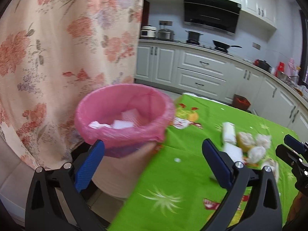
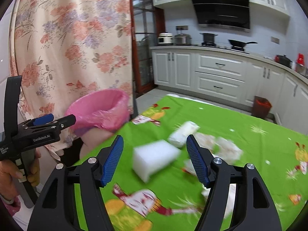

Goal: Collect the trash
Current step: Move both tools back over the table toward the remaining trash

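A bin with a pink liner [image 1: 123, 115] stands off the table's left edge and holds several white pieces; it also shows in the right wrist view [image 2: 100, 111]. My left gripper [image 1: 153, 154] is open and empty, just short of the bin. White foam blocks [image 1: 229, 134] and crumpled tissues [image 1: 256, 150] lie on the green tablecloth [image 1: 173, 182]. My right gripper [image 2: 155, 154] is open, its fingers on either side of a white foam block [image 2: 154, 157], not touching it. A second block [image 2: 182, 132] and tissues [image 2: 225, 148] lie behind it.
A floral curtain [image 1: 67, 38] hangs behind the bin. Kitchen cabinets [image 1: 192, 67] and a stove with pots run along the back. A dark red bin [image 2: 261, 105] stands on the floor beyond the table. My left gripper's body [image 2: 38, 130] shows at the left of the right wrist view.
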The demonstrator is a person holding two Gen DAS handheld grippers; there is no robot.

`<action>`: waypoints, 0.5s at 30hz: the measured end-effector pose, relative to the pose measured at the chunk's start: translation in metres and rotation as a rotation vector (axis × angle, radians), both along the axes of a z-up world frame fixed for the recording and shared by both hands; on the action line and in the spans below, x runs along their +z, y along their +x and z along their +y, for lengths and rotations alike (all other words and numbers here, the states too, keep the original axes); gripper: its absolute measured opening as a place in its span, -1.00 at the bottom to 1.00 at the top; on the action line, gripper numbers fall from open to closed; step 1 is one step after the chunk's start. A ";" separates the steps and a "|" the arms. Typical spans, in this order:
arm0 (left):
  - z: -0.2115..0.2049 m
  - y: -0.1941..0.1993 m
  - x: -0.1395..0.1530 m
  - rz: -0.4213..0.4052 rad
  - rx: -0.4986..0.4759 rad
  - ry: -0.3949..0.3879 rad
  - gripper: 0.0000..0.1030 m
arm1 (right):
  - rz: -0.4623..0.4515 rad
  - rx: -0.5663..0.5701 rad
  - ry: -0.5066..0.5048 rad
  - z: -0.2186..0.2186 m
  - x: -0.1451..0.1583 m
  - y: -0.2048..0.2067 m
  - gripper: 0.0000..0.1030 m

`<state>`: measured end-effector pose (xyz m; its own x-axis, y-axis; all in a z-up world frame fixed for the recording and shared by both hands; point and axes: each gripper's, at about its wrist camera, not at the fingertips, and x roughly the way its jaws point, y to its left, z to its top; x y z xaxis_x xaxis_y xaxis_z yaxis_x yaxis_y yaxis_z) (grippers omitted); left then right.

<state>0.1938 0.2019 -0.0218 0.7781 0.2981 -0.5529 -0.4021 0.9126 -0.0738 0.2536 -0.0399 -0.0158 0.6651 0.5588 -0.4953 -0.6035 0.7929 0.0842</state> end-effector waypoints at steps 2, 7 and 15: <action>-0.013 0.001 0.000 0.002 -0.019 -0.004 0.90 | 0.002 -0.025 0.004 -0.018 -0.002 -0.006 0.28; -0.043 0.001 -0.003 0.010 -0.062 -0.010 0.90 | 0.014 -0.068 0.004 -0.050 -0.009 -0.015 0.28; -0.088 0.007 -0.007 0.028 -0.148 0.029 0.90 | 0.028 -0.153 -0.004 -0.097 -0.023 -0.025 0.35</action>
<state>0.2011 0.1141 -0.0292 0.7988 0.1974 -0.5682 -0.2647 0.9636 -0.0373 0.2284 -0.1373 -0.0389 0.7281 0.4503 -0.5169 -0.4731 0.8757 0.0965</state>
